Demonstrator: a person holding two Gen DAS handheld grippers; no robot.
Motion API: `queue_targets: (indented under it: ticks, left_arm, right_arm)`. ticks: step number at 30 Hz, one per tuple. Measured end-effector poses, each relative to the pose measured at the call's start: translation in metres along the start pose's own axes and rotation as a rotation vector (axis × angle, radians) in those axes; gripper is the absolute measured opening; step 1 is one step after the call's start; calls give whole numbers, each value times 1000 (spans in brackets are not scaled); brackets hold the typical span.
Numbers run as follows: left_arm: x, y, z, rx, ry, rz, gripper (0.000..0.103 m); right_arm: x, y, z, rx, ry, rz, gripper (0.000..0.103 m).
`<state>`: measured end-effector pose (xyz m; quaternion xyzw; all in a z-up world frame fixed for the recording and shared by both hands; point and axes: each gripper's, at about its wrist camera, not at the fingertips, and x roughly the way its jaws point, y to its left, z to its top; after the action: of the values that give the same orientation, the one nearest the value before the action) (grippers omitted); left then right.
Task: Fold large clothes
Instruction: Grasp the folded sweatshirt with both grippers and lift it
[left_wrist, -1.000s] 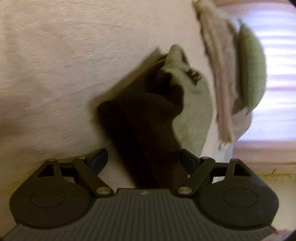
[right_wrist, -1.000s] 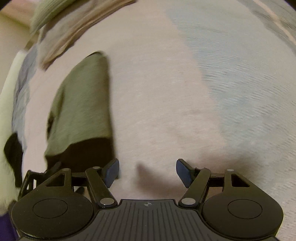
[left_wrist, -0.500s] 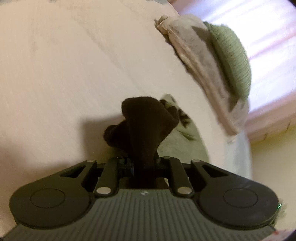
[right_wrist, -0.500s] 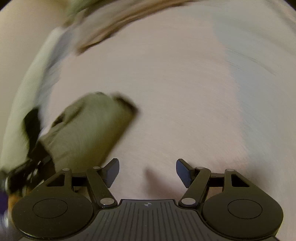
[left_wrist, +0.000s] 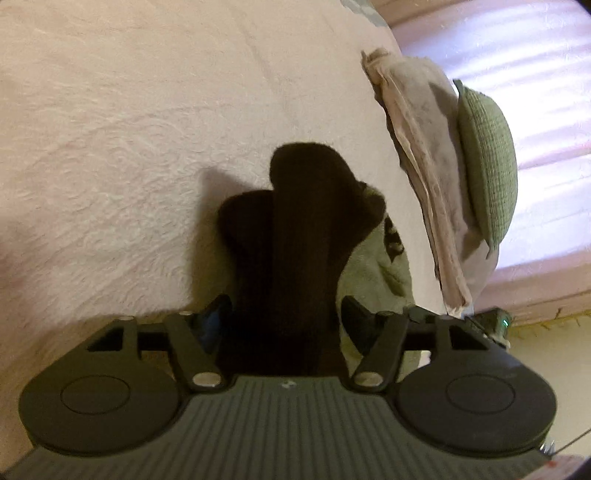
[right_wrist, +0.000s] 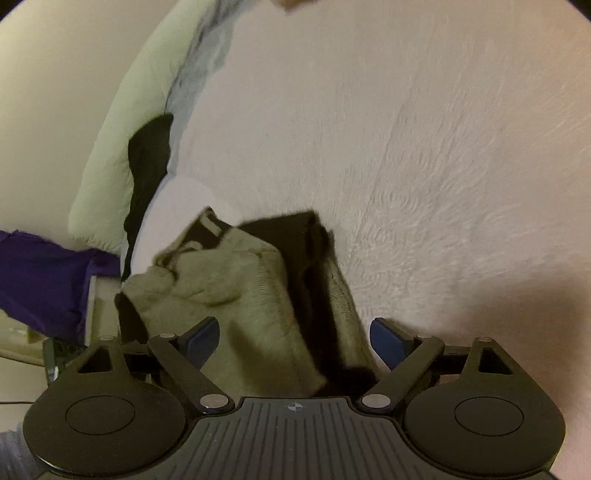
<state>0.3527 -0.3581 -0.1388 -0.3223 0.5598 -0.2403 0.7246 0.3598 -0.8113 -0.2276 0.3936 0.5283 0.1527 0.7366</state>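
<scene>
We hold both grippers over the garment on the bed: left gripper jaws part-open around dark fabric (grip unclear), right gripper jaws wide, empty, straddling it, probably for regrasping.

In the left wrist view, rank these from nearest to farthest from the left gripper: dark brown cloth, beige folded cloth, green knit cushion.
1. Dark brown cloth, between the left gripper fingers.
2. Beige folded cloth, up right on the bed.
3. Green knit cushion, just beyond it at the edge.

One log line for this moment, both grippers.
left gripper: open, dark fabric between jaws | right gripper: open over olive-and-dark garment | surface: pink bedspread
</scene>
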Motion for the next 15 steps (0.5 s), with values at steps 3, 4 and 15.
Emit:
queue_targets:
  ticks: [3, 4, 15]
  left_arm:
    - [15, 5, 15, -5, 35, -46, 37]
    - [22, 3, 18, 0, 45, -64, 23]
    - [21, -129, 44, 404, 301, -62, 14]
  right_arm:
    - [18, 2, 3, -6, -1, 33, 63]
    - [23, 5, 1, -21, 5, 31, 44]
    - [-97, 23, -150, 311, -471, 70, 17]
